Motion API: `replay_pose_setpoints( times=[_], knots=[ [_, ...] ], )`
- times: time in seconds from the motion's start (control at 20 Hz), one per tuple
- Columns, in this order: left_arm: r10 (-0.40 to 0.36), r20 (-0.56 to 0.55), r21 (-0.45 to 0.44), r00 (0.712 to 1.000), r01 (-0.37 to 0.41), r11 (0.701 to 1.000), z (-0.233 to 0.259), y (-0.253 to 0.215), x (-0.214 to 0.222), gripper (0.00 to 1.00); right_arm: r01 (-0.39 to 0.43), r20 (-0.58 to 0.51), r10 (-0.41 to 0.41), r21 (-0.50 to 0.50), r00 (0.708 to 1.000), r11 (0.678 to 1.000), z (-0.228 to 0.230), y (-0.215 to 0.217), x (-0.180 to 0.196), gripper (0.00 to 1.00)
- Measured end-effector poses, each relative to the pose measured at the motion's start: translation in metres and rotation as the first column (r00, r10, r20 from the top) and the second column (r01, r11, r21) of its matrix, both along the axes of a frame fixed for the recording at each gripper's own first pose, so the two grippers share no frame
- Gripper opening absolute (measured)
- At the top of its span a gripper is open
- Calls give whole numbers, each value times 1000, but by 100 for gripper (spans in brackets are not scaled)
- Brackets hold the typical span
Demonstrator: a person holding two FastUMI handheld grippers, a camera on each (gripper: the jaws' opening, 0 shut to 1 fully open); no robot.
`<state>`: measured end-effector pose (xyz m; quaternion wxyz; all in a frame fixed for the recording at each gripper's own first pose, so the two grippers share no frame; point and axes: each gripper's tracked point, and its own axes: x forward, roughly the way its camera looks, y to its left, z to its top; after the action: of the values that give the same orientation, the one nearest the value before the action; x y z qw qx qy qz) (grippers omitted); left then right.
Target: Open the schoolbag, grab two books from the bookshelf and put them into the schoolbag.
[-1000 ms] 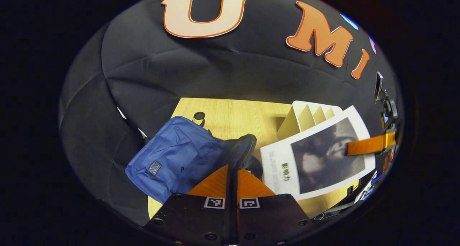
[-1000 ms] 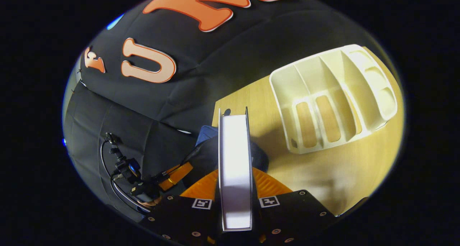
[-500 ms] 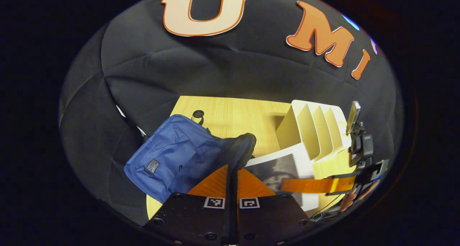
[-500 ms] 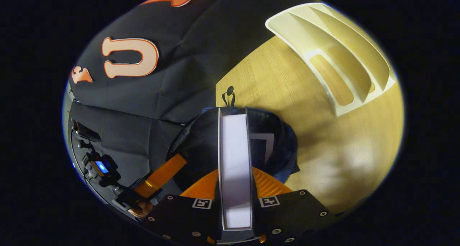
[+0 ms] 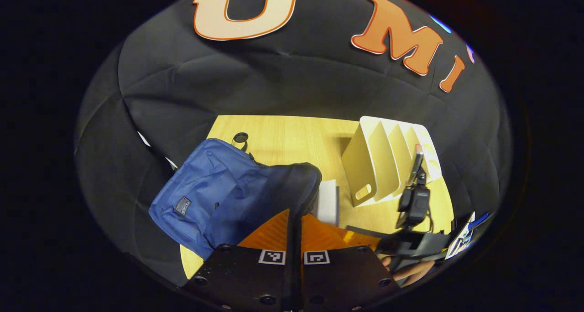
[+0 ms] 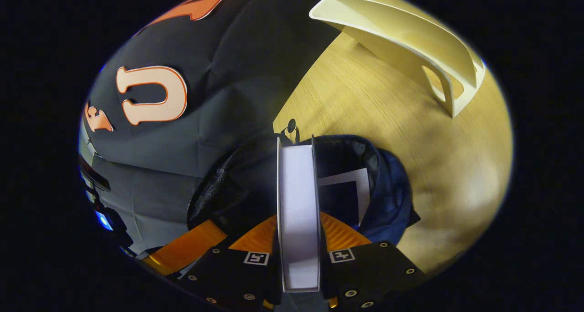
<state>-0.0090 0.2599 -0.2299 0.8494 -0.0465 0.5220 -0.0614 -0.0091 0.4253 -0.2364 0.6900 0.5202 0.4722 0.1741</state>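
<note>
The blue schoolbag (image 5: 210, 202) lies on the wooden table, and my left gripper (image 5: 294, 214) is shut on the dark rim of its mouth, holding it up. My right gripper (image 6: 299, 221) is shut on a white book (image 6: 297, 198), seen edge-on and pointing down into the open schoolbag (image 6: 388, 189). Another book (image 6: 346, 189) with a white border lies inside the dark interior. In the left gripper view the held book (image 5: 327, 201) pokes out just right of the bag's rim. The white bookshelf (image 5: 388, 161) stands to the right with its slots bare.
The bookshelf (image 6: 410, 43) sits at the far right of the table (image 6: 388, 116). A hand (image 5: 408, 271) holds the right gripper at the table's near right. The booth's black cloth wall closes in behind and to the left. A black loop (image 5: 240, 138) sits at the bag's top.
The right gripper has carried the book from in front of the bookshelf over to the bag's mouth and lowered it in. The left gripper keeps the rim held up.
</note>
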Motion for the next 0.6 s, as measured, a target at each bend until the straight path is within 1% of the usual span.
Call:
replay_pose_setpoints(
  times=[0.15, 0.2, 0.25, 0.3, 0.35, 0.45, 0.5, 0.55, 0.6],
  knots=[
    [-36, -9, 3, 999, 36, 999, 1, -9, -2, 1, 2, 5, -2, 21, 1000, 1000, -5, 22, 0, 33],
    [-40, -3, 22, 999, 40, 999, 3, -6, 0, 1, -2, 0, 2, 32, 1000, 999, -10, 25, 4, 33],
    [-40, 7, 16, 999, 40, 999, 1, -7, 3, 1, 0, -3, 1, 42, 1000, 999, -10, 32, -2, 33],
    [-41, 3, 17, 999, 41, 999, 2, -6, 3, 1, -9, -6, 10, 54, 1000, 998, -12, 35, -2, 22],
    [-36, 3, 11, 999, 36, 999, 1, -6, 2, 0, -20, -25, 22, 75, 999, 997, -13, 40, -4, 33],
    [-36, 0, 9, 999, 36, 999, -1, -5, 2, 1, -50, -93, 60, 99, 994, 994, -18, 43, -11, 35],
    [-32, 5, 8, 999, 32, 999, 0, -4, 5, 0, -69, -108, 78, 83, 991, 994, -21, 40, -11, 39],
    [-31, 6, 15, 1000, 30, 999, -2, -2, 5, 0, -74, -94, 80, 66, 992, 995, -20, 36, -12, 42],
    [-25, 12, 13, 1000, 25, 1000, -1, 0, 7, 0, -91, -86, 96, 62, 992, 994, -18, 33, -13, 50]
  ],
)
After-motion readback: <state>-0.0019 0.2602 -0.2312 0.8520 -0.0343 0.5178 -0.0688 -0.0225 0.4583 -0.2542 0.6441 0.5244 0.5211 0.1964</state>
